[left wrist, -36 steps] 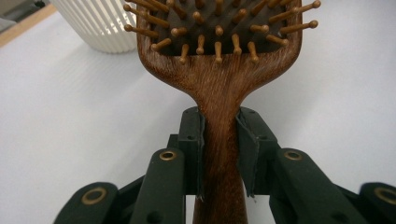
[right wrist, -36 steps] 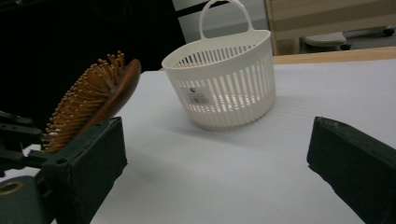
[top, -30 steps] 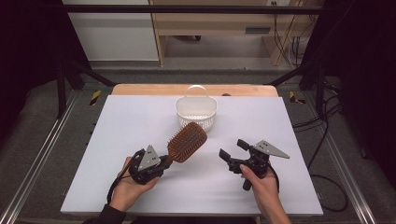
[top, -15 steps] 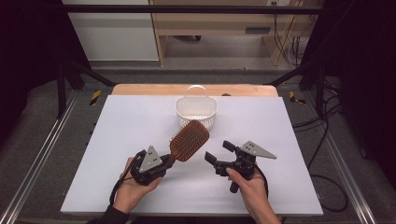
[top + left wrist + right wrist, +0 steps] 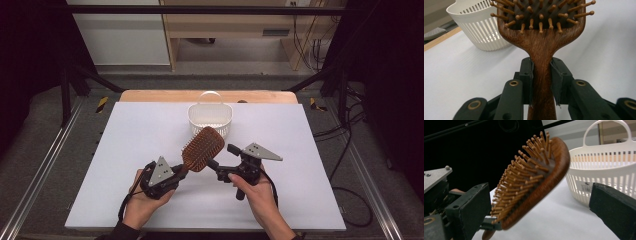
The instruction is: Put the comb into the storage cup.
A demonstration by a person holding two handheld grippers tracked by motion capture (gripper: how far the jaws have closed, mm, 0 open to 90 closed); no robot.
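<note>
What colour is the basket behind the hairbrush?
The basket is white, with slatted sides; the right gripper view shows it best.

Even overhead light falls on the white table [image 5: 150, 150] — bright, with faint soft shadows and dark surroundings. Between the right gripper's fingers [image 5: 466, 212] the hairbrush [image 5: 531, 182] is slightly smeared, perhaps motion blur — the basket [image 5: 604, 172] beyond looks soft.
</note>
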